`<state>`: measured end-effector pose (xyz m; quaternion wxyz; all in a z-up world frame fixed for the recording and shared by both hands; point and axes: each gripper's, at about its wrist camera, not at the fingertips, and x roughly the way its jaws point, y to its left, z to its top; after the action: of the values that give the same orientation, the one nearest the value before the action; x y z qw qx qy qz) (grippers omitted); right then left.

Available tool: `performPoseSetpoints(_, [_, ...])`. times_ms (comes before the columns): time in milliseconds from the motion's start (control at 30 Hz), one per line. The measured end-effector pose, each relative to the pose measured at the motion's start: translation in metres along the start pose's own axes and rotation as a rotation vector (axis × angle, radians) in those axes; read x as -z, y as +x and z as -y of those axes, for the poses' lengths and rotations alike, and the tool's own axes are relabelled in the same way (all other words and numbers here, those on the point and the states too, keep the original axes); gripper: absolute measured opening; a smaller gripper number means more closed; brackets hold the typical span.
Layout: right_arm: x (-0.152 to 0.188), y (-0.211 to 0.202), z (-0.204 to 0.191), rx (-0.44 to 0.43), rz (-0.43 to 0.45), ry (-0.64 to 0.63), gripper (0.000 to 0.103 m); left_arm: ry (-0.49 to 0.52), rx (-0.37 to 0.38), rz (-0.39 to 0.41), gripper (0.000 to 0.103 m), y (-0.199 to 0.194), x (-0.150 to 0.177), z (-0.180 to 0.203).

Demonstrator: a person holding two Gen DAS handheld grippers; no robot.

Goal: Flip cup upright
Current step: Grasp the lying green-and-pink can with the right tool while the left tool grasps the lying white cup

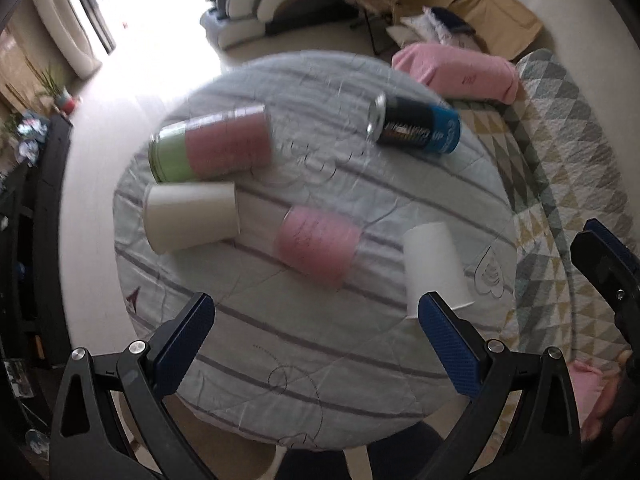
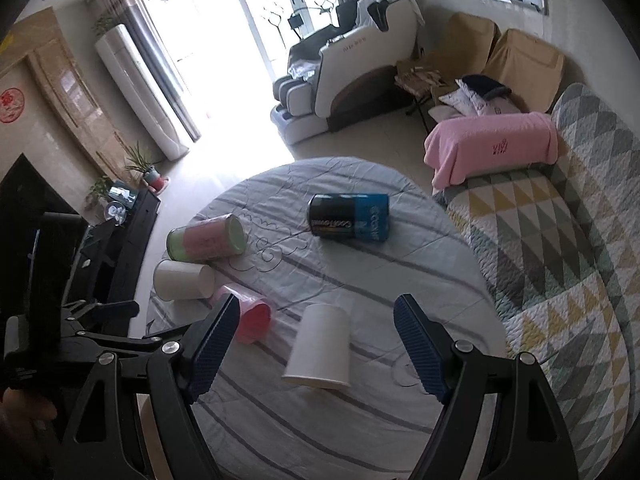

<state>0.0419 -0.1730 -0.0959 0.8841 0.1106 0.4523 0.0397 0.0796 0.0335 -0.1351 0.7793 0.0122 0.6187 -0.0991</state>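
A white paper cup (image 2: 322, 350) stands upside down on the round cloth-covered table (image 2: 360, 272), between the open fingers of my right gripper (image 2: 316, 340), which hangs above it and is empty. The cup also shows in the left wrist view (image 1: 436, 270). A second white cup (image 1: 192, 216) lies on its side at the left; it also shows in the right wrist view (image 2: 184, 280). A pink cup (image 1: 318, 246) lies on its side in the middle. My left gripper (image 1: 316, 344) is open and empty above the table's near edge.
A pink-and-green can (image 1: 212, 148) and a black-and-blue can (image 1: 416, 124) lie on their sides farther back. A sofa with a patterned quilt (image 2: 560, 260) and a pink blanket (image 2: 492, 148) is to the right. A dark TV cabinet (image 2: 120, 248) stands left.
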Motion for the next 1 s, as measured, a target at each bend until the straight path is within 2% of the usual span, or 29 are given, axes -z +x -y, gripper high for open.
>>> performPoseSetpoints(100, [-0.003,0.011,-0.01,0.009,-0.025,0.005,0.081,-0.043,0.031,-0.038,0.103,0.01,-0.003,-0.013])
performPoseSetpoints(233, [-0.008,0.025,-0.02,0.025,-0.071,-0.028,0.081,-0.149,0.096,-0.09,0.103,0.025,-0.004,-0.033])
performPoseSetpoints(467, [-0.023,0.062,-0.043,0.018,-0.162,-0.14,0.081,-0.351,0.119,-0.114,0.103,0.036,0.002,-0.07])
performPoseSetpoints(533, [-0.029,0.073,-0.056,0.004,-0.19,-0.227,0.081,-0.436,0.127,-0.102,0.103,0.035,0.002,-0.082])
performPoseSetpoints(733, [-0.053,0.111,-0.106,-0.058,-0.277,-0.63,0.081,-0.626,0.114,-0.089,0.103,0.038,0.003,-0.103])
performPoseSetpoints(1000, [-0.078,0.167,-0.17,-0.19,-0.331,-1.125,0.081,-0.991,0.129,-0.071,0.103,0.062,0.019,-0.13])
